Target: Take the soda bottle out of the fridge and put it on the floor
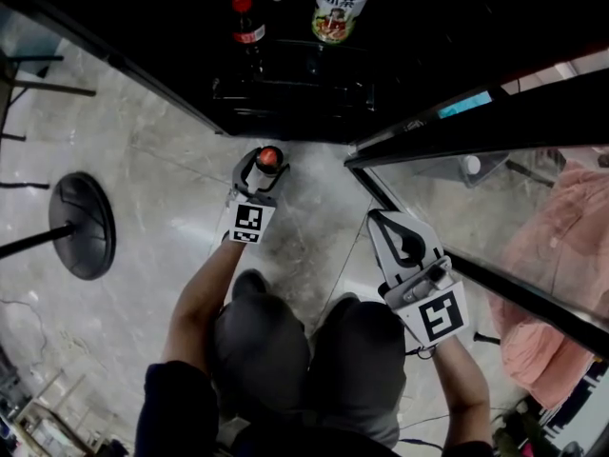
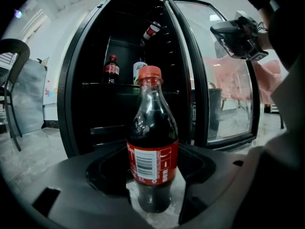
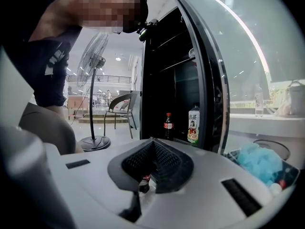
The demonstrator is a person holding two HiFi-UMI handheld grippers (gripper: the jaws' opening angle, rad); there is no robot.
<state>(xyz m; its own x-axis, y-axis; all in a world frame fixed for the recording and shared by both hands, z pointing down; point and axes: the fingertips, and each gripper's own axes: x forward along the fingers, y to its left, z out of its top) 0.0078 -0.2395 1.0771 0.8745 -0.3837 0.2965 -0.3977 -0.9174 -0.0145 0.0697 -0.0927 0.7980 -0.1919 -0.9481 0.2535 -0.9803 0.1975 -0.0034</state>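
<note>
Bottles, grippers and furniture by number.
Four bottles were in view. Three were cola: the soda bottle [image 2: 152, 142] at the left gripper [image 1: 263, 156], the shelf cola bottle [image 2: 111, 69], and the tilted cola bottle [image 2: 151, 31] higher up. The fourth was the single tea bottle [image 1: 341, 5]. There were two grippers, that one and the right gripper [image 1: 375, 217]. There was one fridge [image 2: 69, 104] with one glass door [image 2: 224, 104], one pedestal fan [image 3: 93, 56] and one chair [image 3: 121, 101].
</note>
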